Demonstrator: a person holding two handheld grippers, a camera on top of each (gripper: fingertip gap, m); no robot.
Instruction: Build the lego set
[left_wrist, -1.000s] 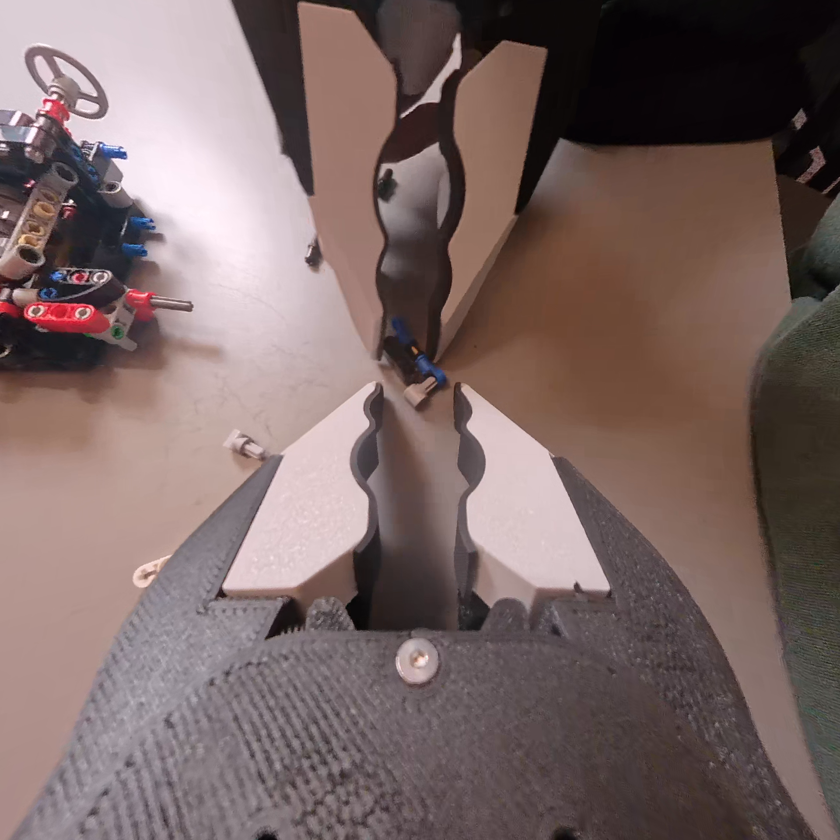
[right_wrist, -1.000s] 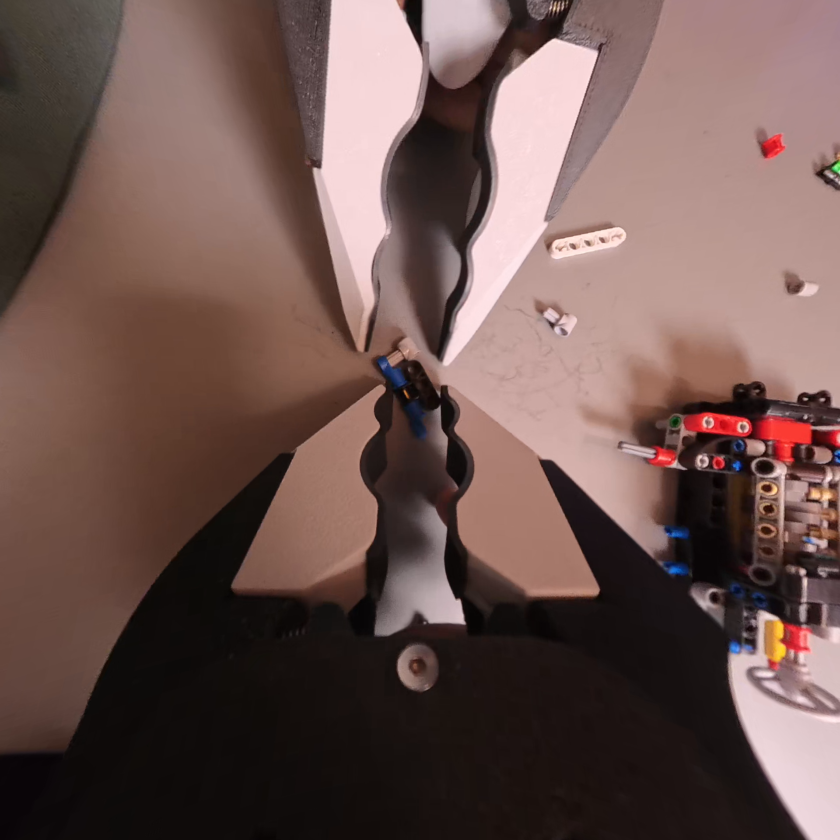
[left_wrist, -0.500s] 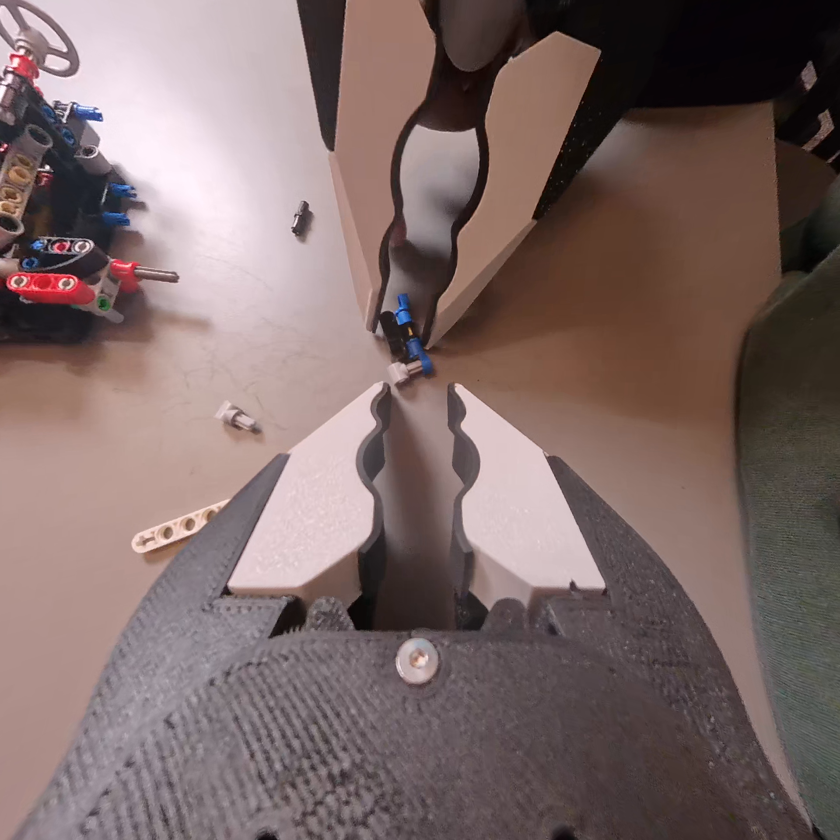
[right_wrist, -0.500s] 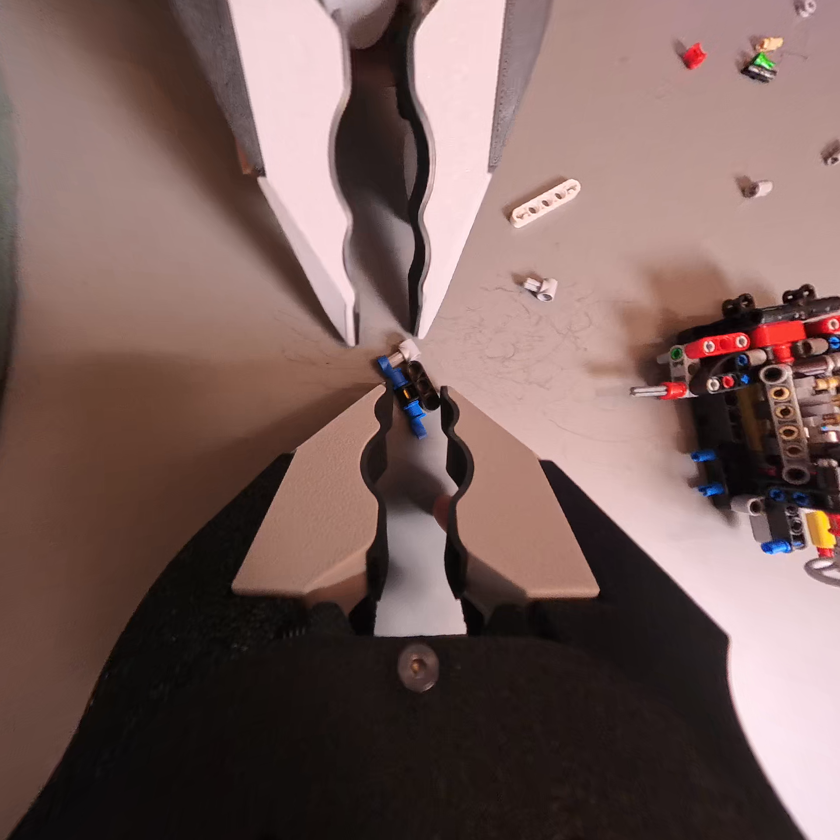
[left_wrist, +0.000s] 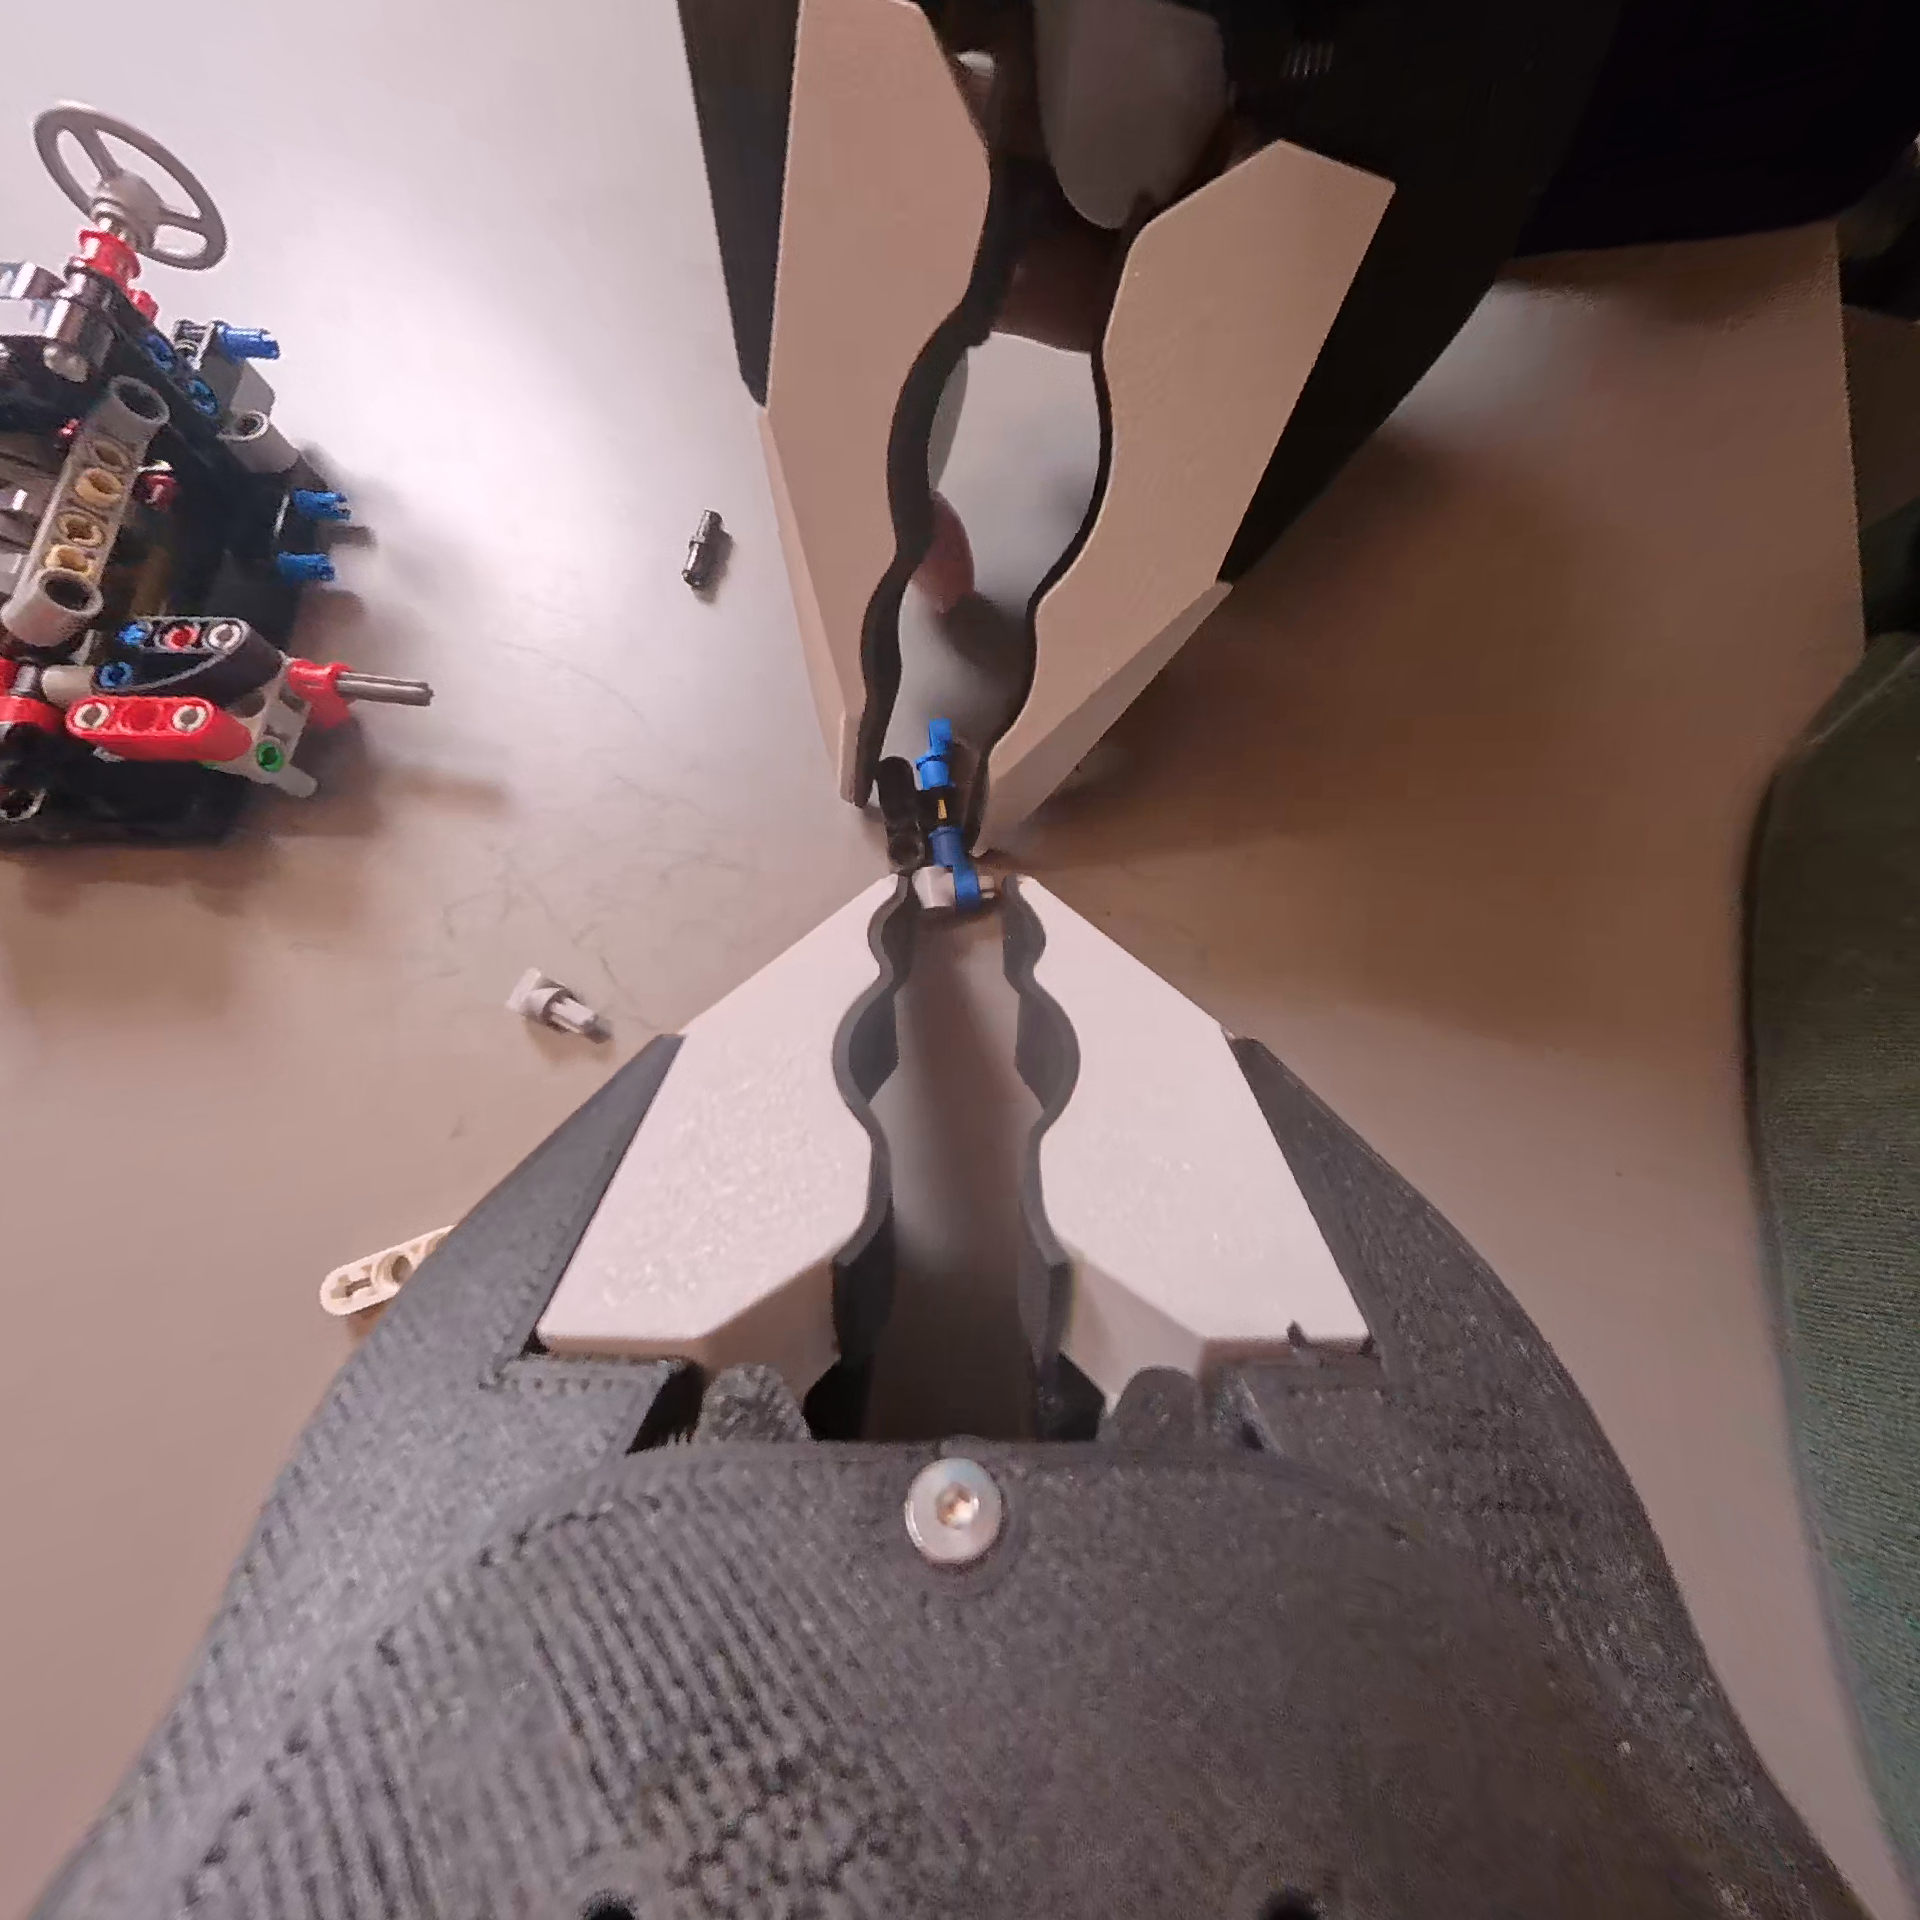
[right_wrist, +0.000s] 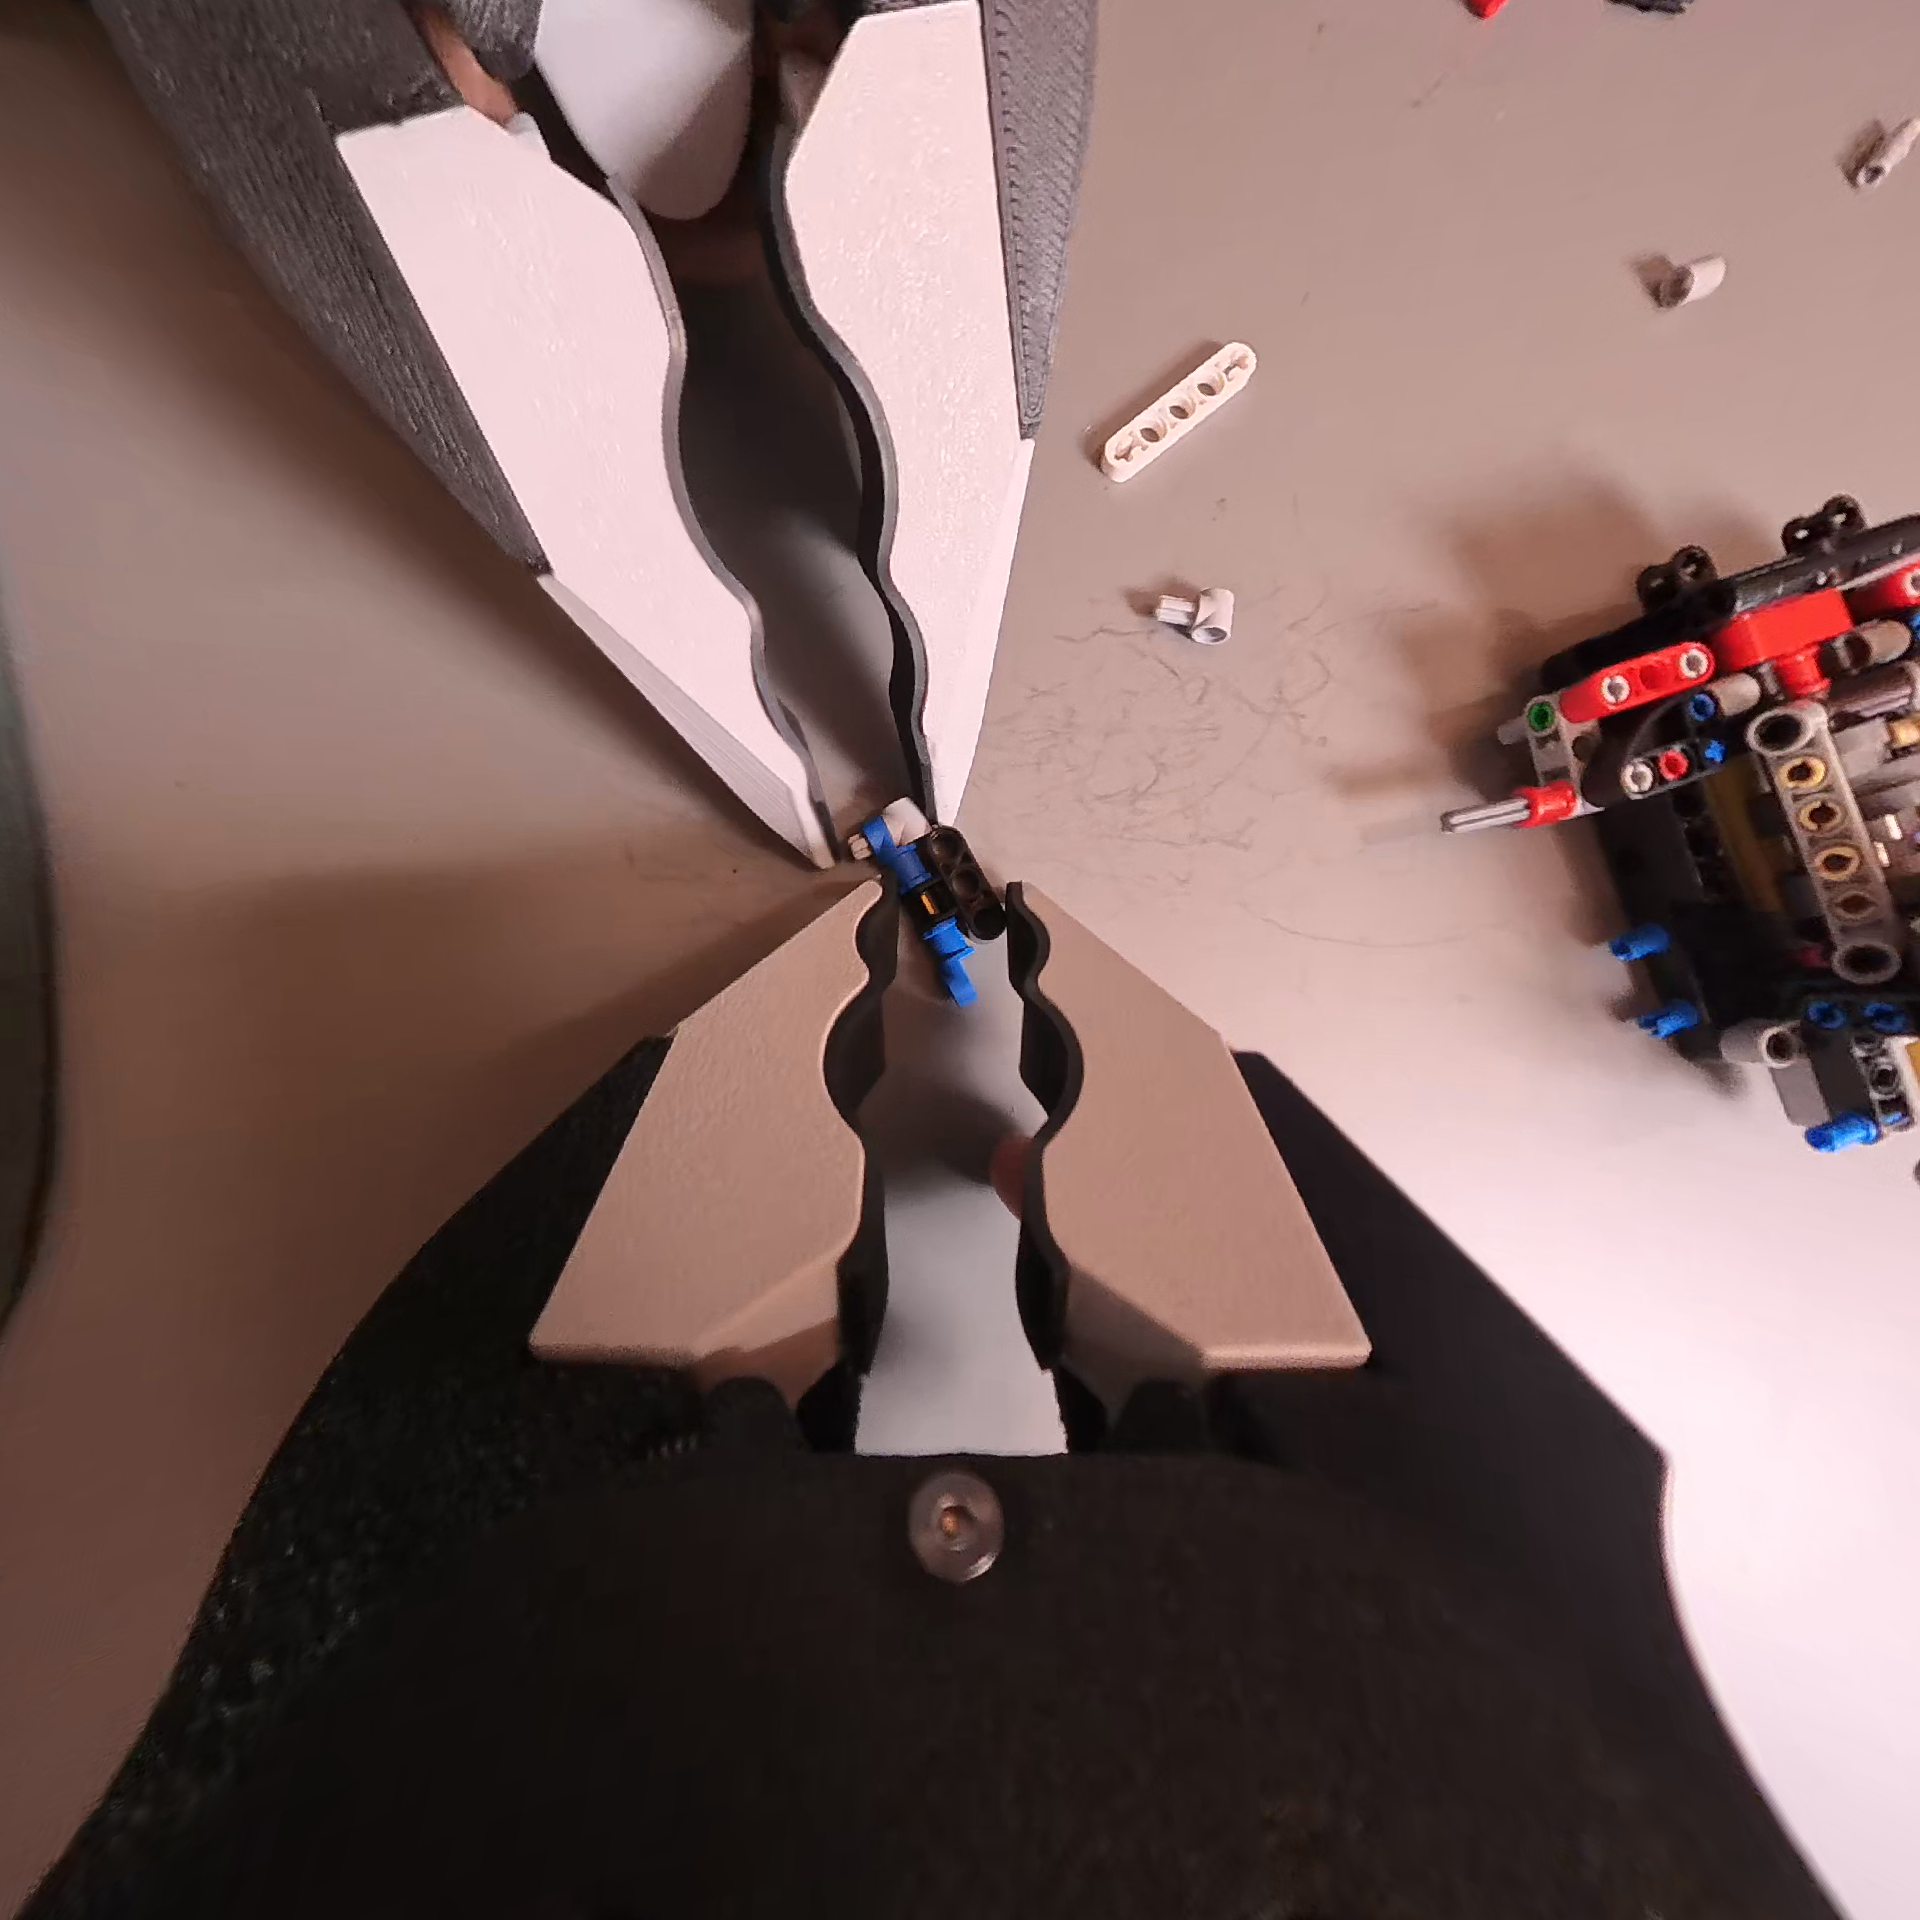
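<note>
A small sub-assembly (right_wrist: 954, 891), a black connector with blue pins and a light grey end piece (left_wrist: 933, 891), hangs between my two grippers, which face each other tip to tip above the table. My right gripper (right_wrist: 945, 896) is shut on the black connector (left_wrist: 902, 812). My left gripper (left_wrist: 958, 885) is closed around the grey end piece and the blue pin end (right_wrist: 881, 833). The partly built model (left_wrist: 135, 623), black with red, grey and blue parts and a grey steering wheel (left_wrist: 130, 187), stands on the table to the side and also shows in the right wrist view (right_wrist: 1766, 831).
Loose parts lie on the tan table (left_wrist: 1455, 831): a white beam (right_wrist: 1179, 410), a grey connector with a pin (left_wrist: 556, 1006), a black pin (left_wrist: 707, 545), small grey pieces (right_wrist: 1683, 278). A green cloth (left_wrist: 1849, 1143) lies at the table's edge. My two grippers' fingertips are within a few centimetres of each other.
My left gripper moved forward and its jaws narrowed onto the grey end piece. The right gripper kept hold of the sub-assembly while both shifted over the table.
</note>
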